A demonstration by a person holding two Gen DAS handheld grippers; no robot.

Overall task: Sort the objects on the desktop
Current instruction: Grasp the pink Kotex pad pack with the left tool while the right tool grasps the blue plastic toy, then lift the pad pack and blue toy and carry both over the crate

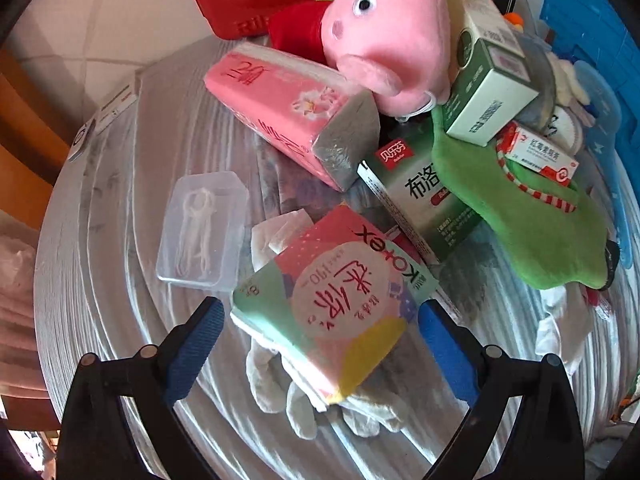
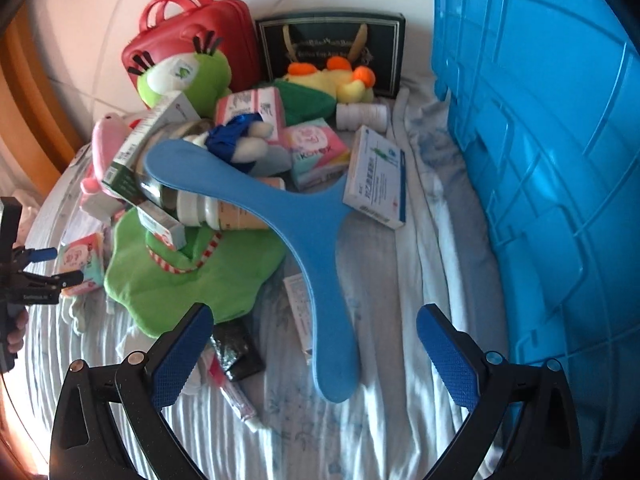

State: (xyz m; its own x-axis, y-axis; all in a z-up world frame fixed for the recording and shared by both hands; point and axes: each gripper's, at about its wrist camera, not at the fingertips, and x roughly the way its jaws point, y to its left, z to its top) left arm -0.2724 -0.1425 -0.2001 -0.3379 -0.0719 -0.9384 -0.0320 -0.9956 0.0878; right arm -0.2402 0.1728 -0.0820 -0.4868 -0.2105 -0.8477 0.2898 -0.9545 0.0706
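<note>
- Straddling the pink-and-mint pad pack (image 1: 336, 300), the left gripper (image 1: 320, 344) has its jaws spread wide, one blue pad on either side and neither clearly touching it. The pack lies tilted on a white glove (image 1: 320, 404) on the cloth-covered table (image 1: 120, 280).
- Risk: closing here may pinch the glove along with the pack and drag both; the soft pack could also squash or twist out of the grip.
- Risk: the clear plastic case (image 1: 204, 228) sits just left of the pack and could be knocked.
- Heaped behind, the tissue pack (image 1: 288, 116), pink plush (image 1: 388, 36) and green boxes lean on one another; any nudge may topple them.
- Hovering over the blue boomerang (image 2: 296, 220), the right gripper (image 2: 316, 352) also has its jaws spread and holds nothing. The boomerang's upper arms rest on the pile, so lifting it could spill a jar and boxes.
- Hidden: the blue crate (image 2: 540, 160) shows only its outer wall; its contents cannot be seen. Items under the green plush (image 2: 188, 280) are covered, and small print is unreadable.
</note>
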